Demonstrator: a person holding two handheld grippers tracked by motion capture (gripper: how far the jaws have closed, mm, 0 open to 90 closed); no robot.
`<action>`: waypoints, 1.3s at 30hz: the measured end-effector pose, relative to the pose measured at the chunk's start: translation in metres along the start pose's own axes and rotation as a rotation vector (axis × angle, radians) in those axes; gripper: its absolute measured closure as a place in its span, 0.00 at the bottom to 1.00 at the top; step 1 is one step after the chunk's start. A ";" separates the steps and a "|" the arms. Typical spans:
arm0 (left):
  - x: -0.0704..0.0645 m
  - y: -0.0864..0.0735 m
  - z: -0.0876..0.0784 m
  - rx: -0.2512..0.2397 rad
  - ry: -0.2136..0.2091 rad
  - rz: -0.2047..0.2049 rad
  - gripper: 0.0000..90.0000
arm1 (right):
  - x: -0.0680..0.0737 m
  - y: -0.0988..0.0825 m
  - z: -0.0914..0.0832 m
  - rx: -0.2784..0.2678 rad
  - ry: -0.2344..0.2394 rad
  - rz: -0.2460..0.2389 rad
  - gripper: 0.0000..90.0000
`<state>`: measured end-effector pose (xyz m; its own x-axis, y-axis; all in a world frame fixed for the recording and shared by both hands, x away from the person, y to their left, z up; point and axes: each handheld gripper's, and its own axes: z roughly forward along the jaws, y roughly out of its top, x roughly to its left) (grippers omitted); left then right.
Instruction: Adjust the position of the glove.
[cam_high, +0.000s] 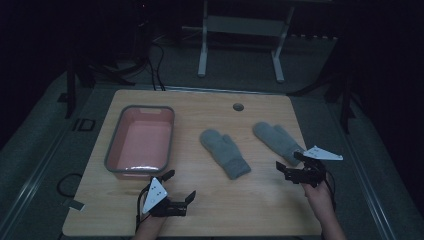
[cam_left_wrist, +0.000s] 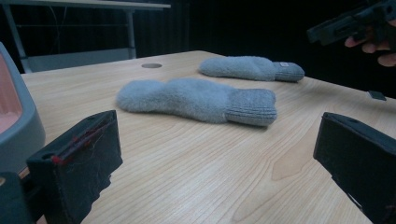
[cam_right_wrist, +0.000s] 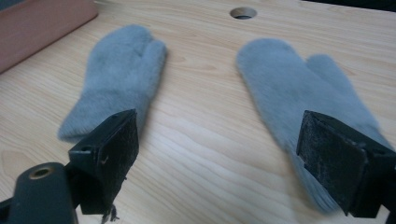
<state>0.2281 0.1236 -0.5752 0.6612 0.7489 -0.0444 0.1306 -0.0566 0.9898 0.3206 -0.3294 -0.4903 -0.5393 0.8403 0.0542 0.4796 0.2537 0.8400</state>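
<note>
Two grey fleece mittens lie flat on the wooden table (cam_high: 250, 200), cuffs toward me. The left mitten (cam_high: 225, 152) (cam_left_wrist: 196, 100) (cam_right_wrist: 116, 74) is near the middle and the right mitten (cam_high: 277, 140) (cam_left_wrist: 252, 67) (cam_right_wrist: 299, 88) lies beside it. My left gripper (cam_high: 179, 186) (cam_left_wrist: 217, 172) is open and empty near the front edge, facing the left mitten from a distance. Open as well, my right gripper (cam_high: 291, 162) (cam_right_wrist: 222, 163) hovers just in front of the right mitten's cuff, one jaw over that cuff and bare wood between the jaws.
A pink tub with a grey rim (cam_high: 111, 145) (cam_left_wrist: 18, 121) (cam_right_wrist: 42, 23) stands empty at the table's left, close to my left gripper. A round cable hole (cam_high: 238, 107) (cam_right_wrist: 243, 12) sits near the far edge. Beyond the table stands a white frame (cam_high: 240, 30).
</note>
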 end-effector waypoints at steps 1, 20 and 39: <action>0.000 0.000 0.000 0.000 0.001 0.001 0.01 | 0.002 0.003 0.003 0.003 0.005 0.000 0.14; -0.001 0.000 0.001 0.001 -0.019 0.016 0.01 | 0.059 0.039 0.076 0.062 0.138 -0.179 0.15; 0.000 0.000 0.000 0.002 -0.029 0.012 0.01 | 0.095 0.051 0.160 0.174 0.213 -0.302 0.38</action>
<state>0.2284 0.1232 -0.5751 0.6839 0.7287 -0.0366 0.1243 -0.0670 0.9900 0.4044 -0.1598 -0.5284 -0.7962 0.6026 -0.0548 0.3780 0.5661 0.7326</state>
